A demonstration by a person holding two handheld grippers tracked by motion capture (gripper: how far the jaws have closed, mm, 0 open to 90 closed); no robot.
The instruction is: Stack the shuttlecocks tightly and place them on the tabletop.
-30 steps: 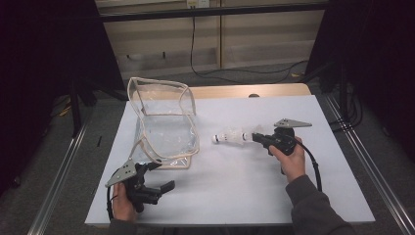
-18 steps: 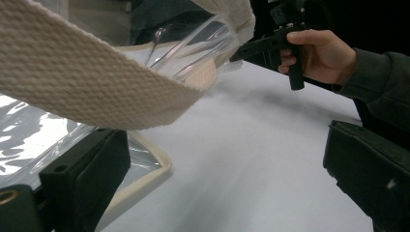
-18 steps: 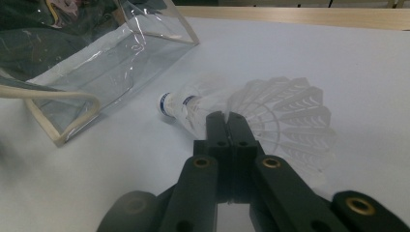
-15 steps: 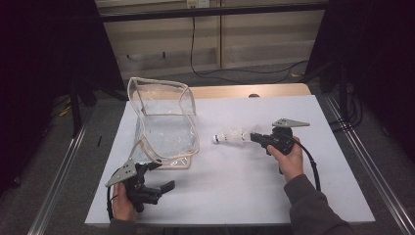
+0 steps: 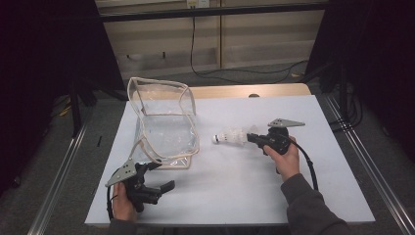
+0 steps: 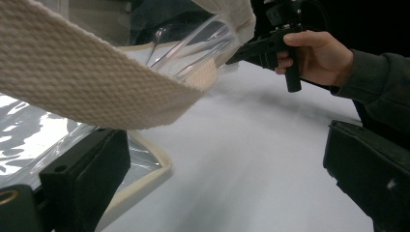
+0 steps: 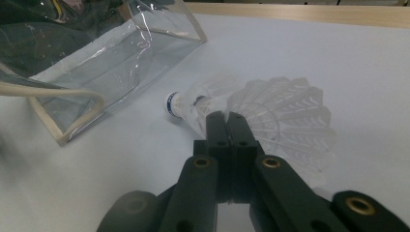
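Note:
A white shuttlecock (image 5: 231,136) with a blue-banded cork (image 7: 174,104) lies low over the white table (image 5: 244,191), cork pointing at the bag. My right gripper (image 5: 249,137) is shut on its feather skirt (image 7: 285,116), and the jaws meet at the right gripper's tips (image 7: 226,116). A clear plastic bag (image 5: 164,122) with cream trim stands open at the table's left. My left gripper (image 5: 160,175) sits open by the bag's near corner. In the left gripper view, the left gripper (image 6: 227,193) has its jaws wide apart with nothing between them, under the bag's cream strap (image 6: 96,82).
The table's near edge runs just behind my left hand (image 5: 122,208). A wooden strip (image 5: 244,91) borders the far side. Metal rails (image 5: 364,161) flank the table. The right hand and its gripper (image 6: 270,46) show beyond the bag in the left gripper view.
My right gripper has edged slightly left with the shuttlecock in it. The left gripper and the bag have stayed put.

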